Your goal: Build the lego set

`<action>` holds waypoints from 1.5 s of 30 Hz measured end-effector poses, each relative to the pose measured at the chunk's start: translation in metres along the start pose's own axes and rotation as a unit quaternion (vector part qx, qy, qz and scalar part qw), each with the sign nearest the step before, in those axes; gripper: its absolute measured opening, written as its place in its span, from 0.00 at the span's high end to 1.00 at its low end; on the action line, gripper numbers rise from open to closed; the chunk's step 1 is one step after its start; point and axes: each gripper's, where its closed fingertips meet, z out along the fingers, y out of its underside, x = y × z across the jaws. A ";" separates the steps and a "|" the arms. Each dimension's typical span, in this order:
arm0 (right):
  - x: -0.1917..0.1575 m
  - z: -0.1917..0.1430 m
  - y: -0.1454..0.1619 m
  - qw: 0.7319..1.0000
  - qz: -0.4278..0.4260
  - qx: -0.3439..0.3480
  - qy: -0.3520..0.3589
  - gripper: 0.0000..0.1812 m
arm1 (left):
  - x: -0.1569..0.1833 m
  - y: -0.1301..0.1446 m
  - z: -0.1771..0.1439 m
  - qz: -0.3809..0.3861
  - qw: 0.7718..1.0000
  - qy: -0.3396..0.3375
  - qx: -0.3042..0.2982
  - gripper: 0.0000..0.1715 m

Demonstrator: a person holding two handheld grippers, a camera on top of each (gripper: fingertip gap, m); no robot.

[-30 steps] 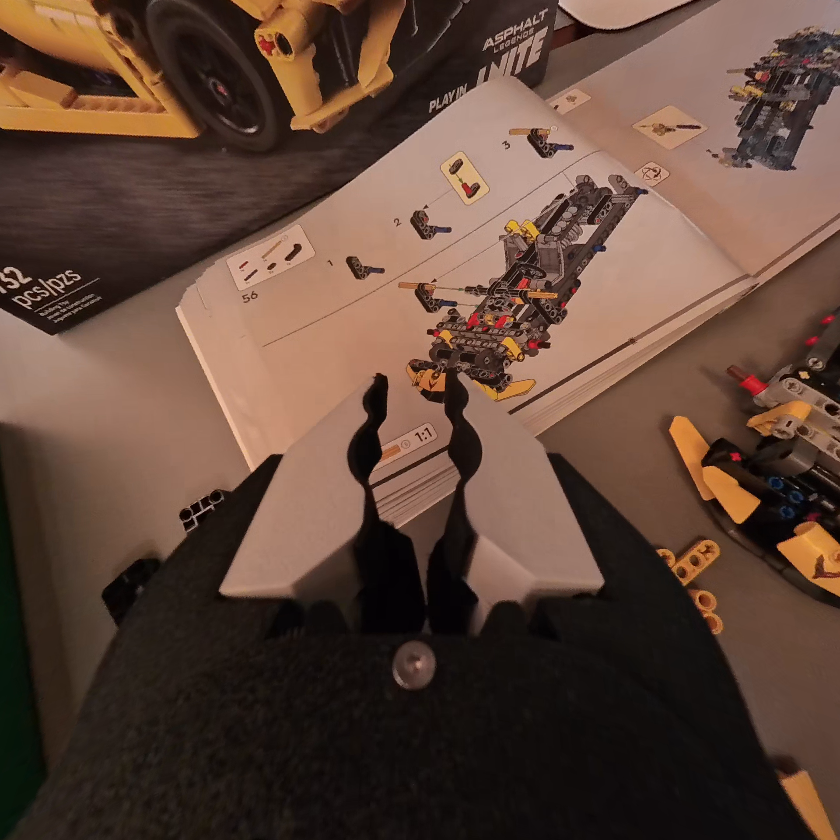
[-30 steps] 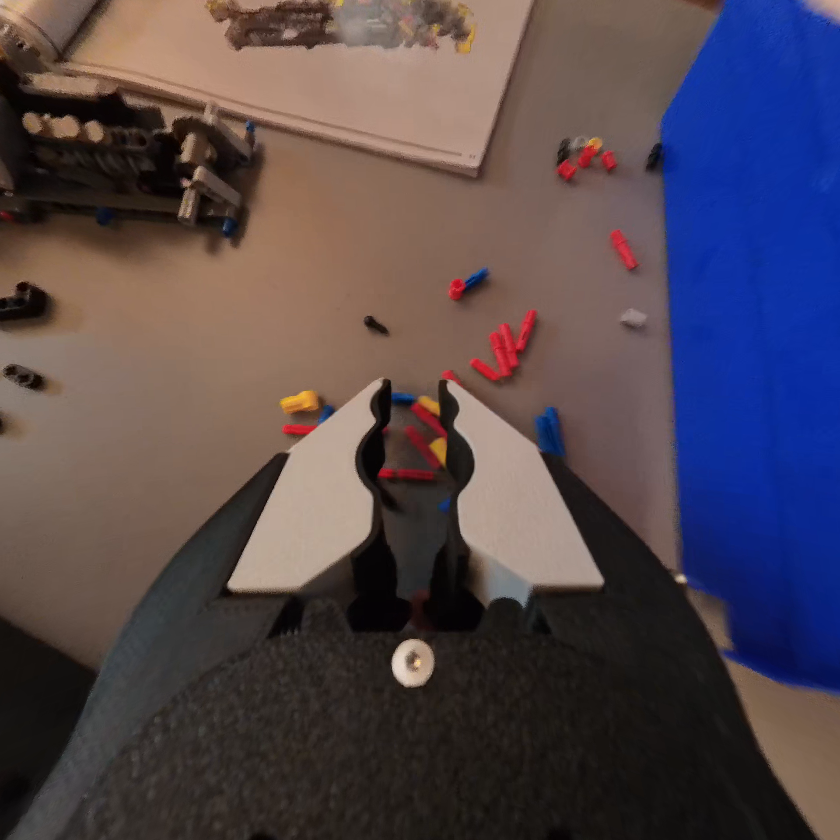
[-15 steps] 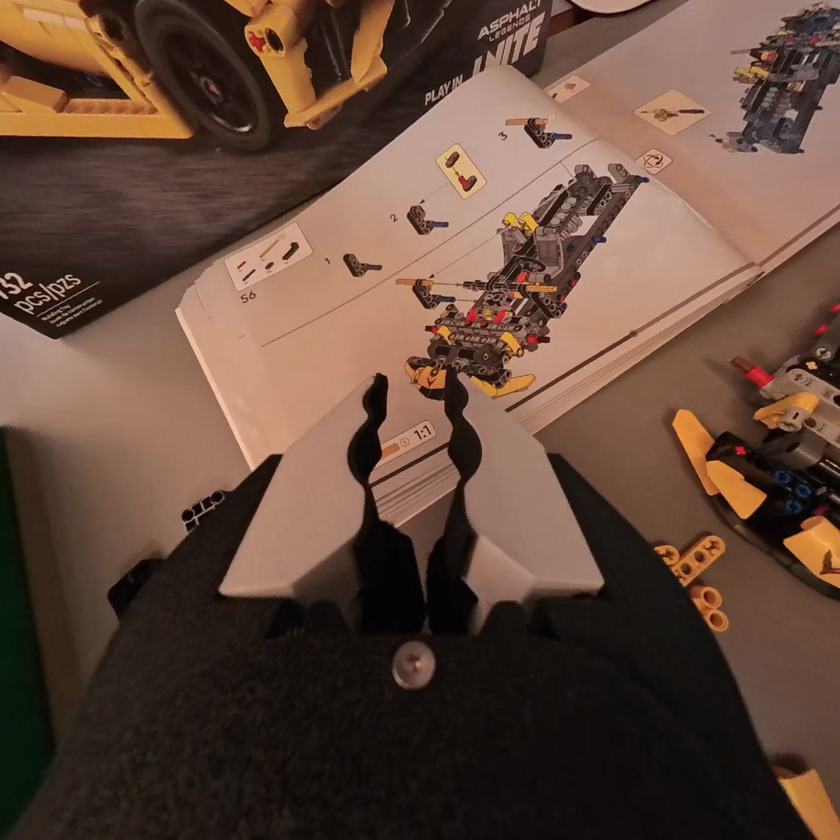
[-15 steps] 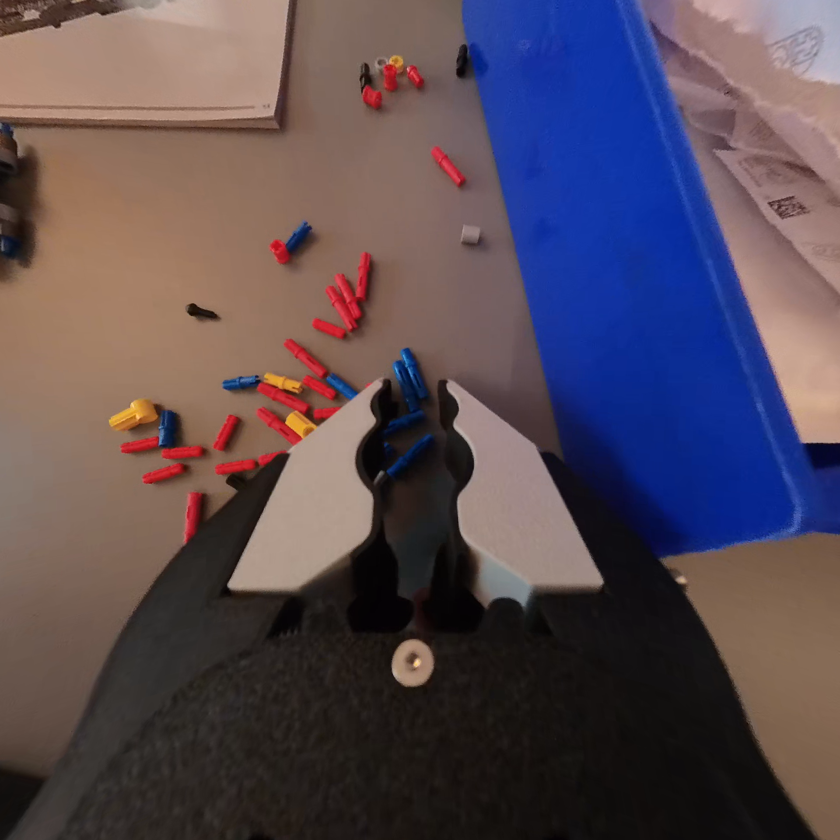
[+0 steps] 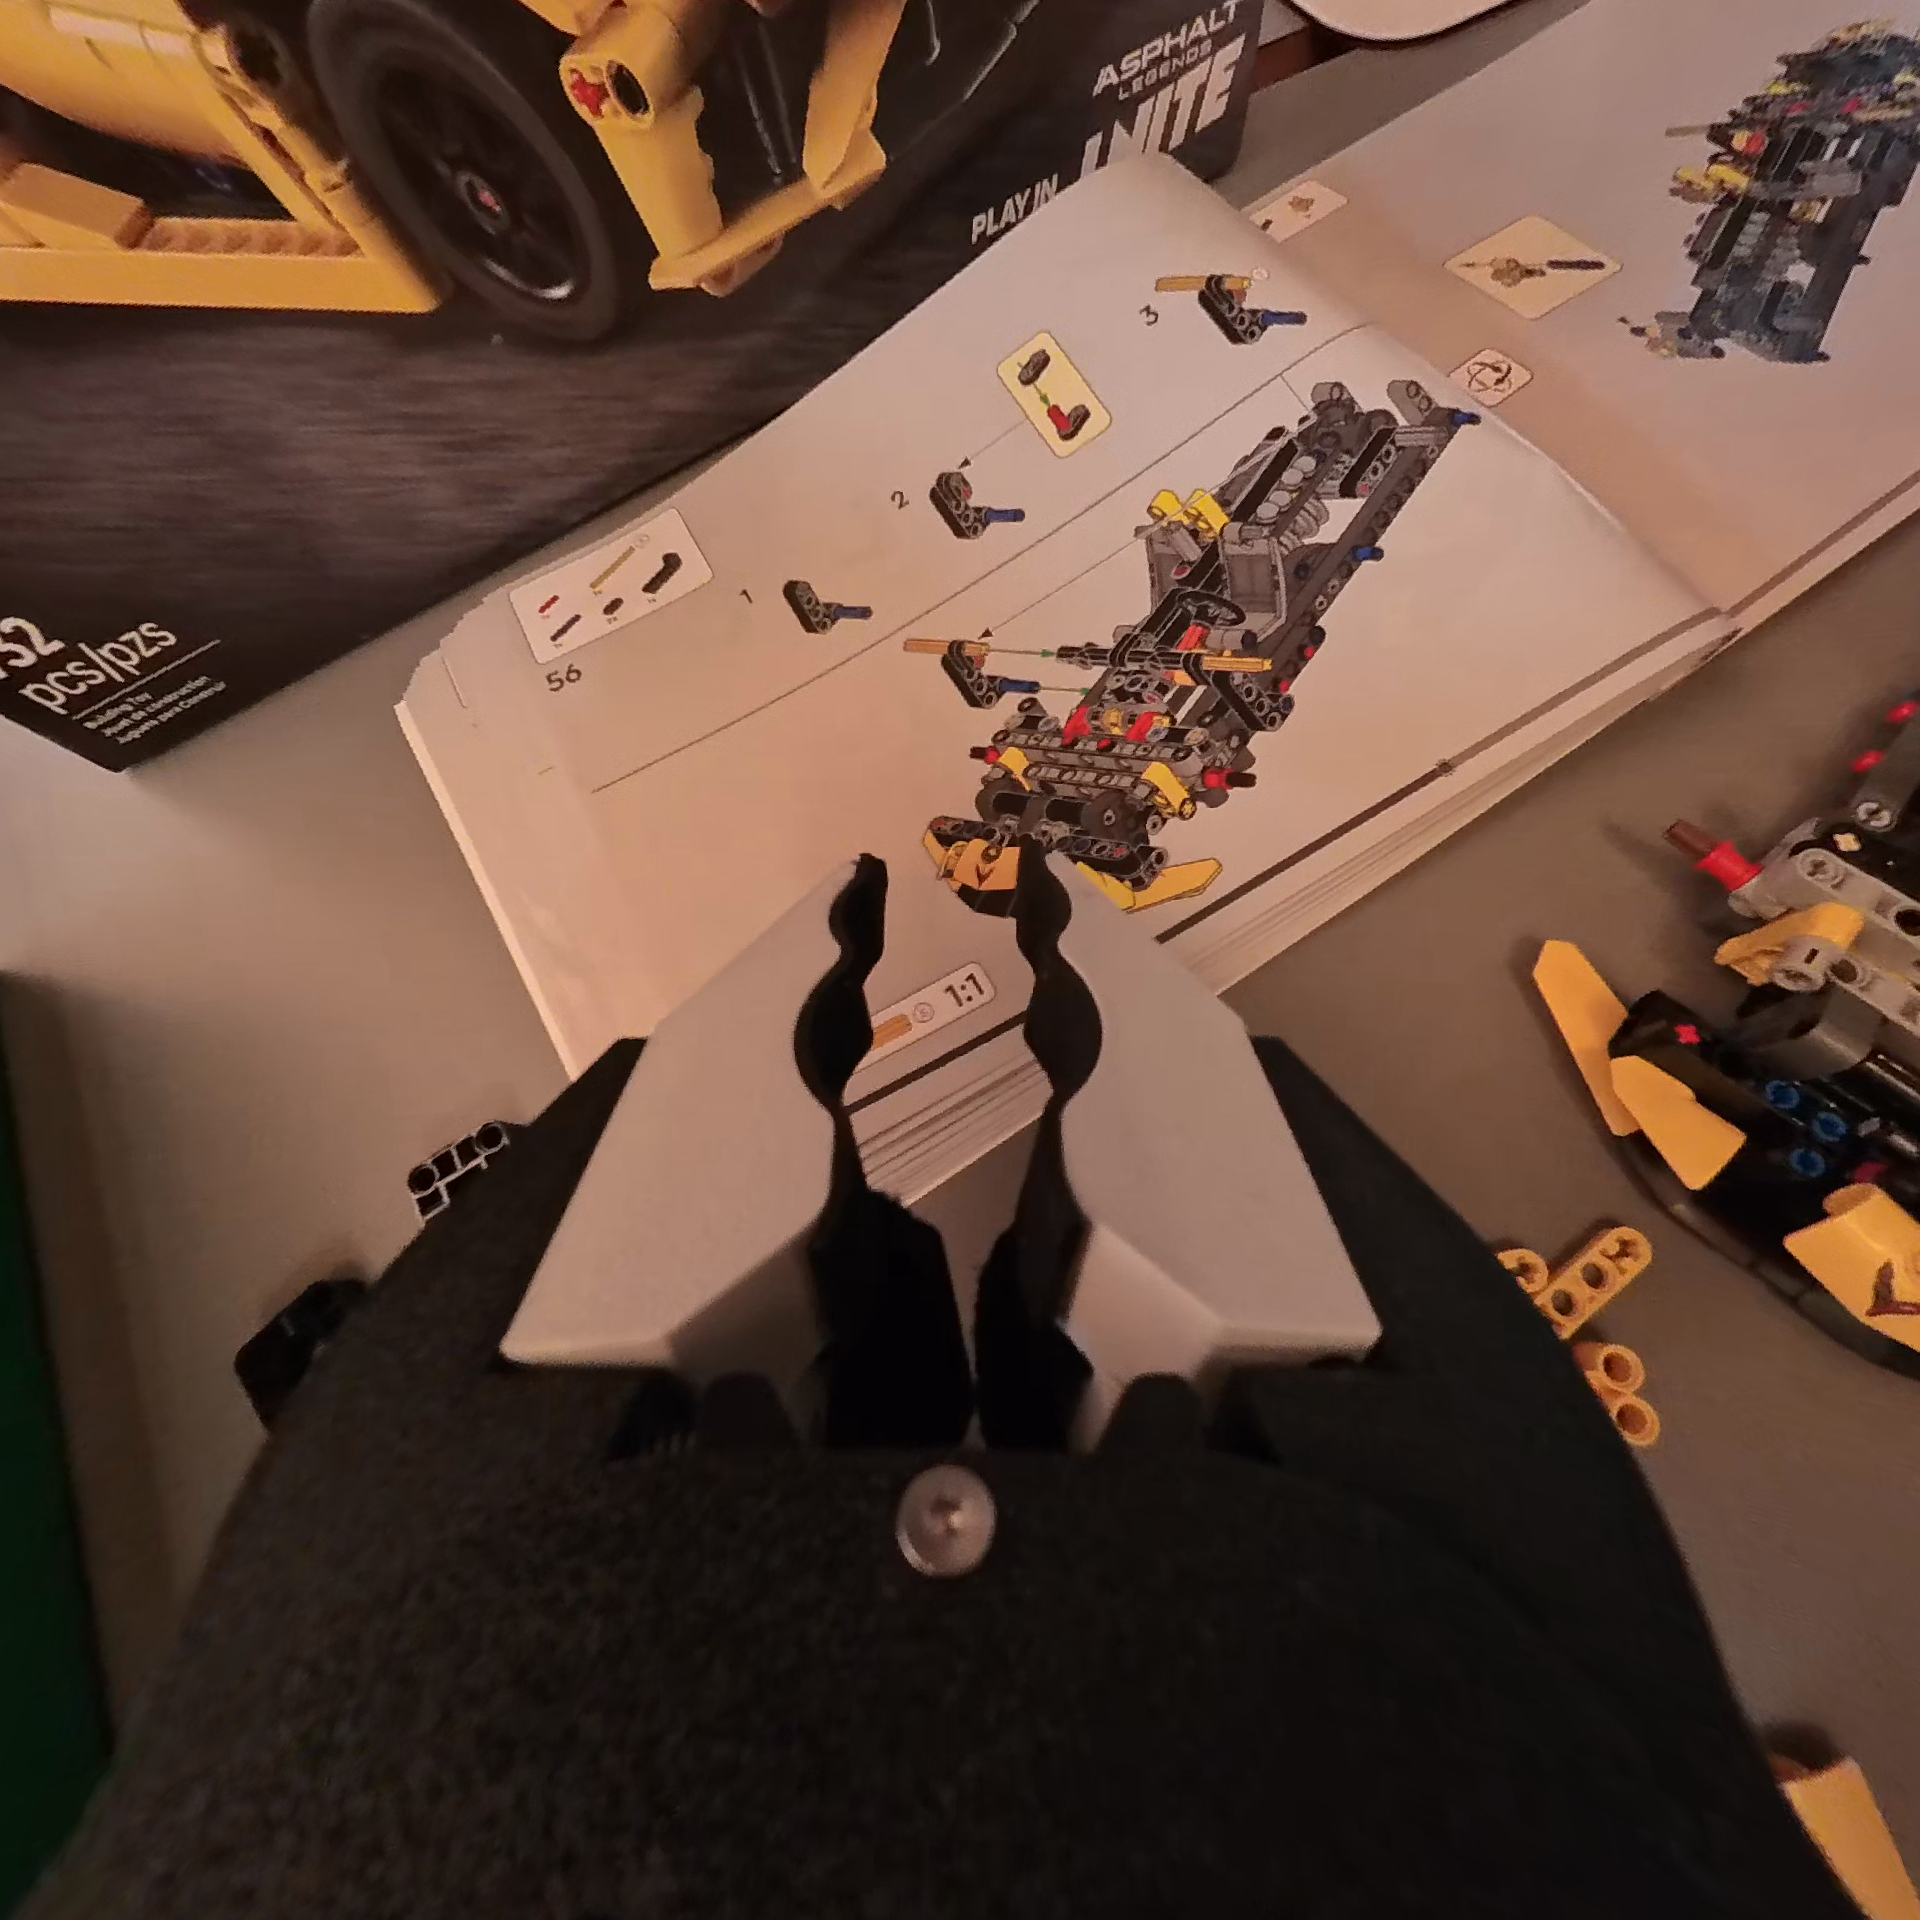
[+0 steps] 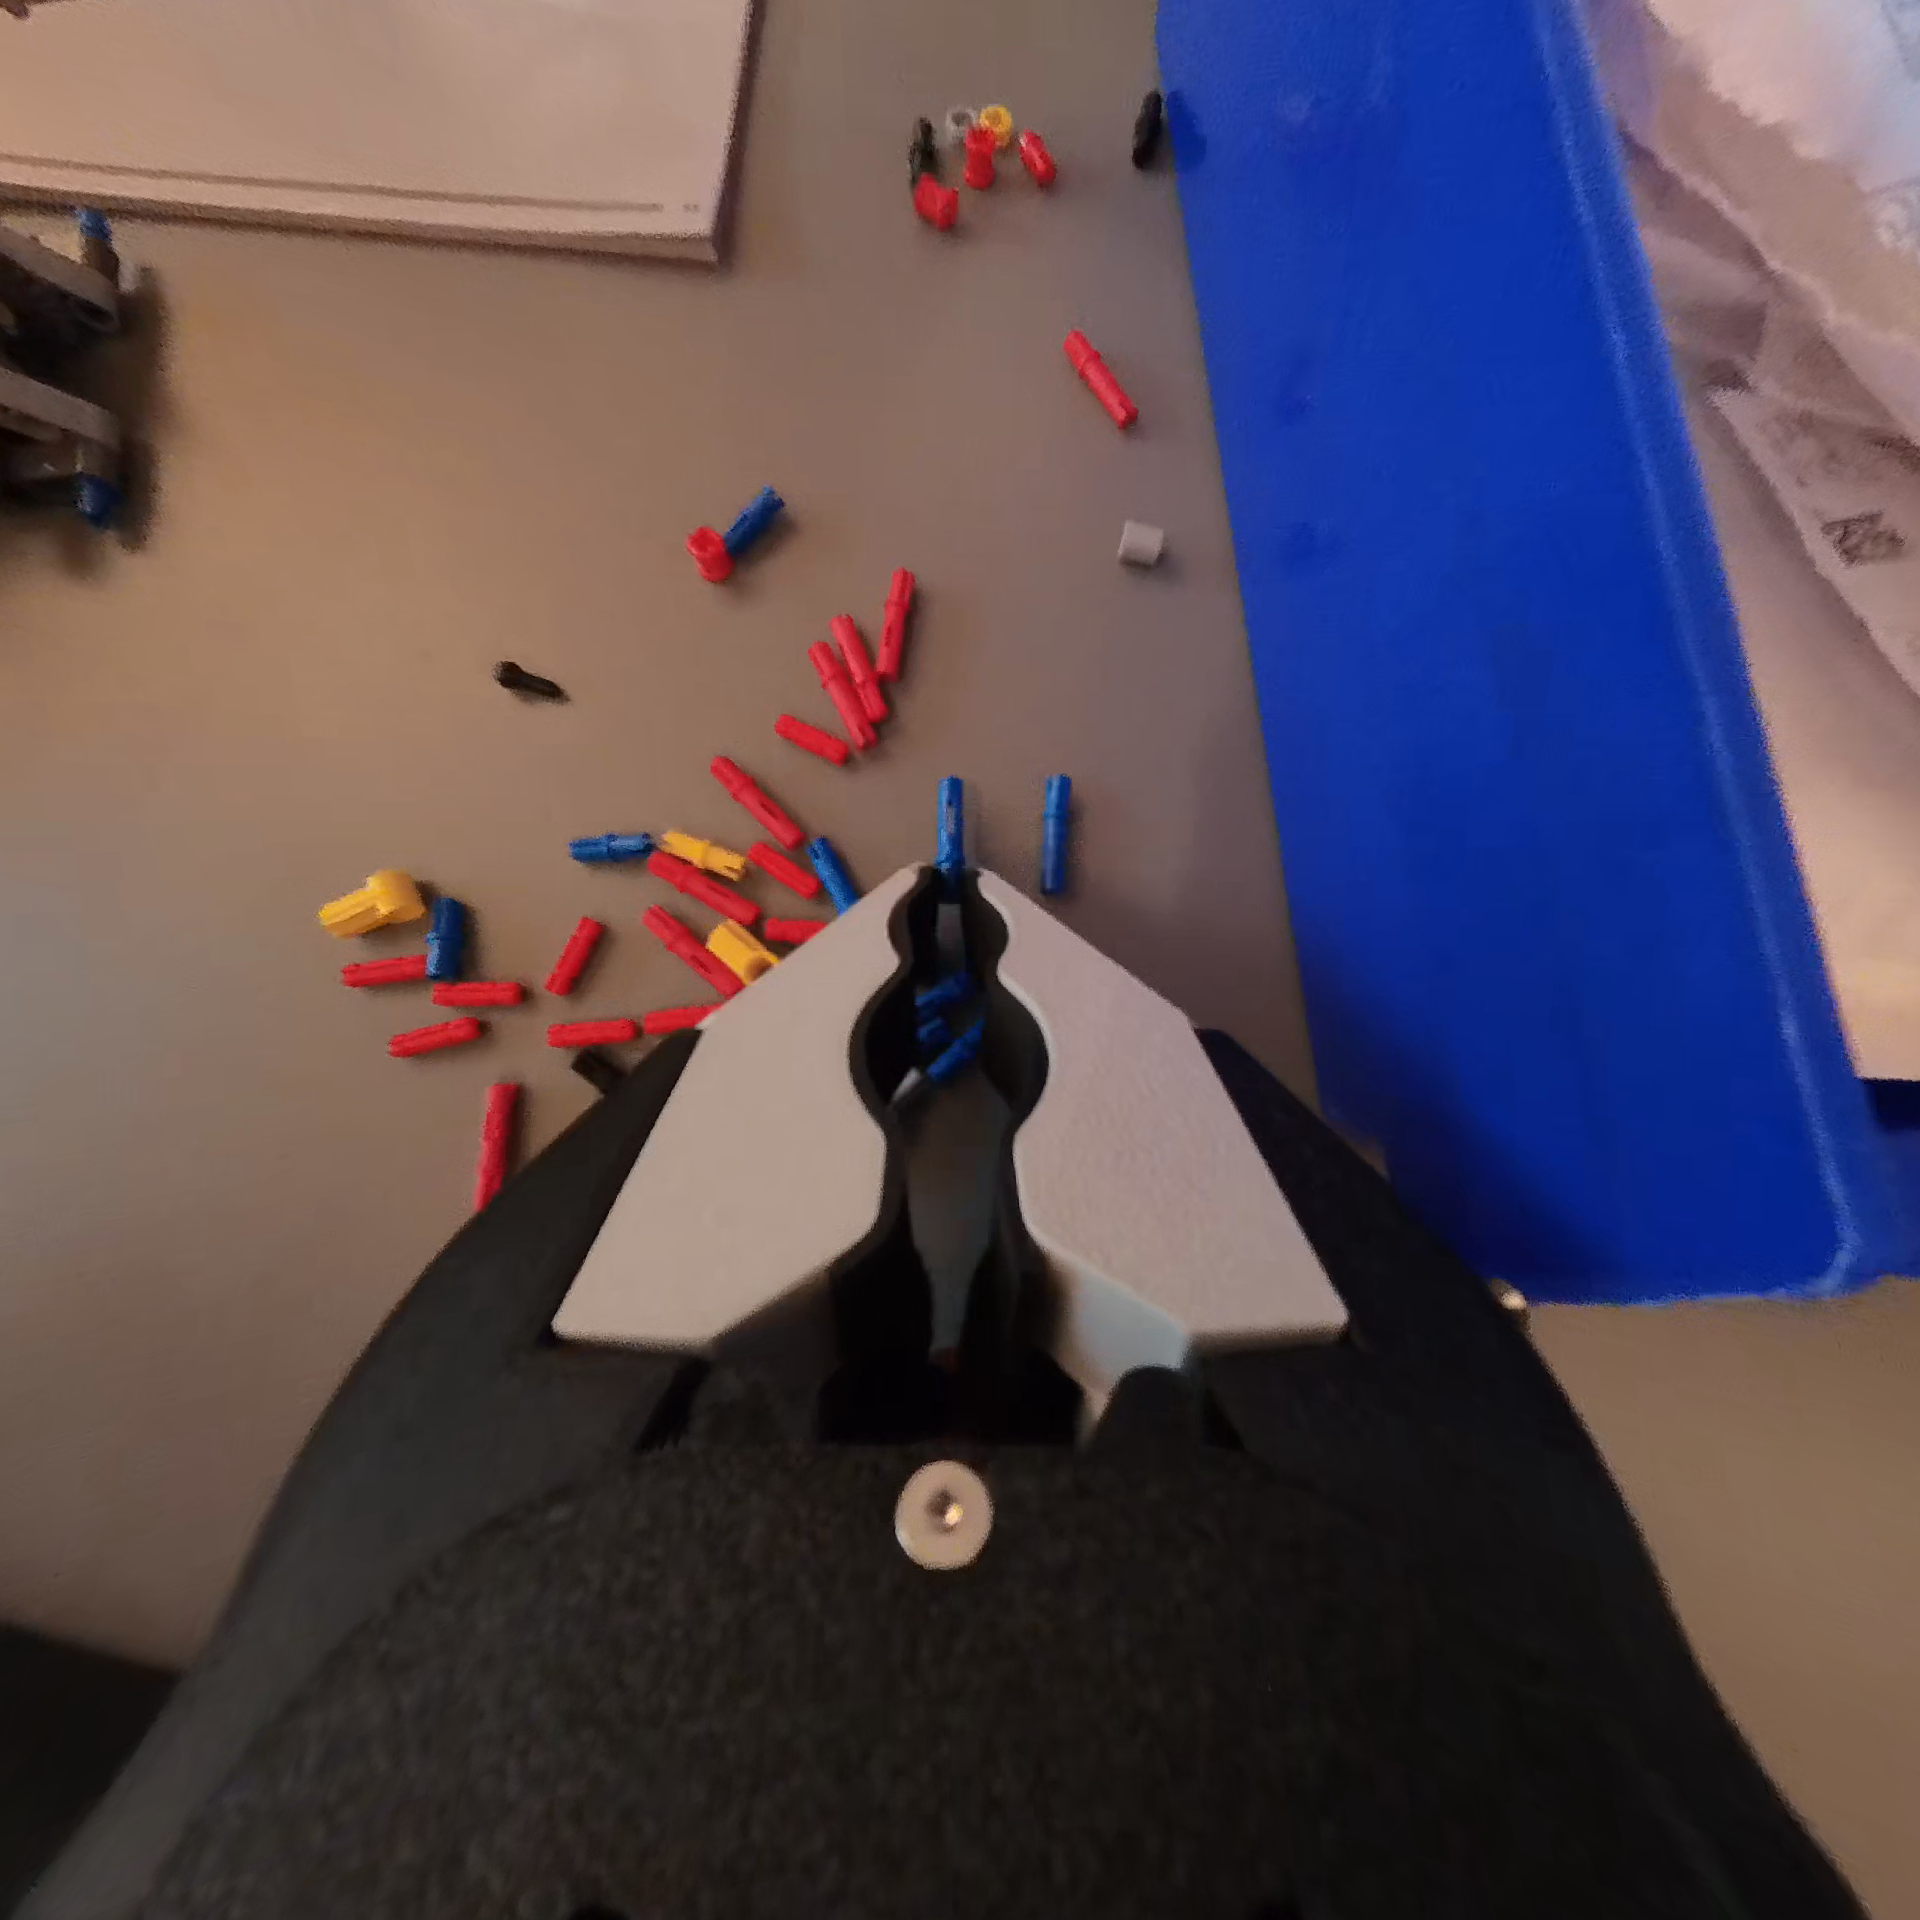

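My left gripper (image 5: 948, 873) is open and empty above the near edge of the open instruction booklet (image 5: 1039, 582). The partly built black, grey and yellow car chassis (image 5: 1808, 1049) lies at the right edge of the left wrist view. My right gripper (image 6: 948, 879) is shut on a blue pin (image 6: 948, 821), which sticks out past the fingertips. It is among several loose red, blue and yellow pins (image 6: 727, 894) on the table. More blue pins (image 6: 948, 1029) show through the gap between the fingers.
A blue bin (image 6: 1507, 623) holding paper bags stands right of the right gripper. The set's box (image 5: 416, 260) lies beyond the booklet. Yellow connectors (image 5: 1579, 1273) and black parts (image 5: 457, 1164) lie near the left gripper. The chassis end (image 6: 62, 384) shows at the left edge of the right wrist view. Some 55 cm of space lies between my two pairs of fingers.
My right gripper swung right over the pin pile toward the blue bin and closed on a blue pin. My left gripper has barely moved.
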 end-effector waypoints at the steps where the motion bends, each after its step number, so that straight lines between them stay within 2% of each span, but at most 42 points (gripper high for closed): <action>1: -0.003 -0.002 -0.004 1.000 -0.006 0.005 -0.003 0.98 | 0.000 0.000 0.000 -0.002 1.000 0.000 0.001 0.87; 4: -0.033 -0.015 -0.027 0.996 -0.048 0.052 -0.049 0.98 | -0.001 -0.001 0.000 -0.002 1.000 -0.001 0.002 0.87; 7: -0.093 -0.031 -0.044 0.977 -0.105 0.093 -0.159 0.98 | 0.000 0.001 0.000 0.002 1.000 -0.002 -0.003 0.87; 12: -0.192 -0.055 -0.038 0.917 -0.170 0.090 -0.350 0.98 | -0.002 0.000 -0.003 0.007 1.000 -0.009 0.000 0.87; 15: -0.220 -0.052 -0.026 0.903 -0.198 0.064 -0.376 0.98 | -0.003 -0.001 -0.004 0.006 1.000 -0.009 0.001 0.87; 21: -0.241 -0.035 -0.003 0.910 -0.203 0.022 -0.362 0.98 | -0.007 0.001 -0.005 0.016 1.000 -0.021 -0.004 0.87; 28: -0.262 -0.044 0.022 0.883 -0.238 -0.014 -0.404 0.98 | -0.007 0.002 -0.004 0.016 1.000 -0.020 -0.007 0.87; 31: -0.260 -0.036 0.030 0.885 -0.268 -0.027 -0.379 0.98 | -0.006 0.002 -0.005 0.018 1.000 -0.020 -0.007 0.87; 36: -0.253 -0.029 0.026 0.896 -0.279 -0.009 -0.346 0.98 | -0.007 0.002 -0.005 0.016 1.000 -0.020 -0.007 0.87; 45: -0.249 -0.025 0.022 0.903 -0.279 0.005 -0.328 0.96 | -0.005 0.003 -0.004 0.018 1.000 -0.018 -0.009 0.87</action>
